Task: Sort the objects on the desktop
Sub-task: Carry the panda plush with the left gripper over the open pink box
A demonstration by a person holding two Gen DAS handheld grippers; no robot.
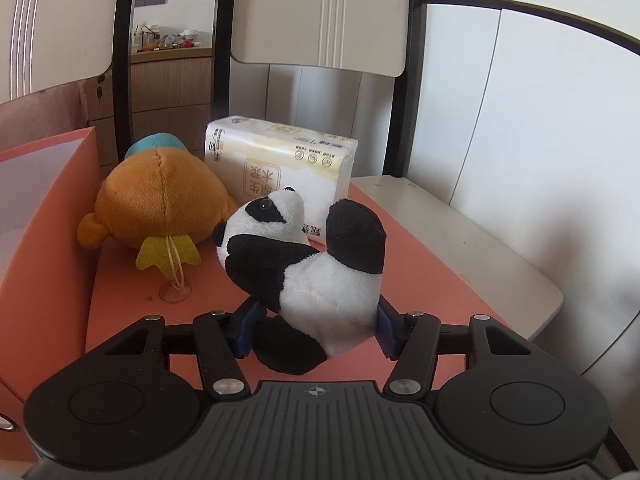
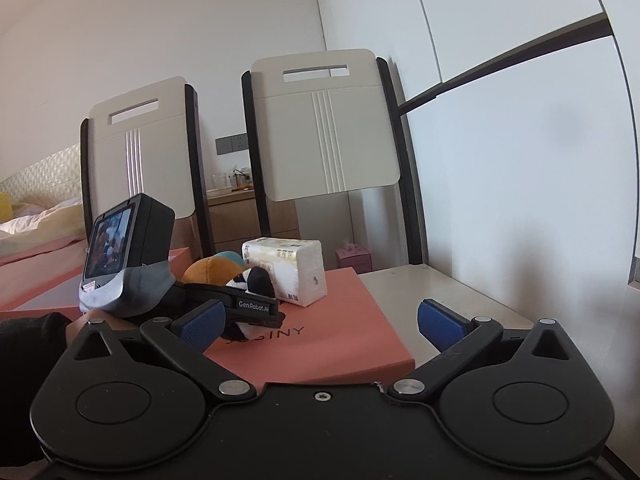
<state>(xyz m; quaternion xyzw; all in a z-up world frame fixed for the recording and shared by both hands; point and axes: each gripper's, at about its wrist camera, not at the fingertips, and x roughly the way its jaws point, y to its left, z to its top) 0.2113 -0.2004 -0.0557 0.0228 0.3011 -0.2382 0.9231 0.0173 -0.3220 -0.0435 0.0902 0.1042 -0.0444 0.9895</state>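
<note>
The left claw [image 1: 316, 322] is clamping the panda plush [image 1: 312, 264] low over the pink box lid [image 1: 420, 264]. The orange plush [image 1: 160, 200] and tissue pack [image 1: 288, 160] are lying there unsorted (destination unclear). The right claw [image 2: 320, 322] is hanging wide, empty.
</note>
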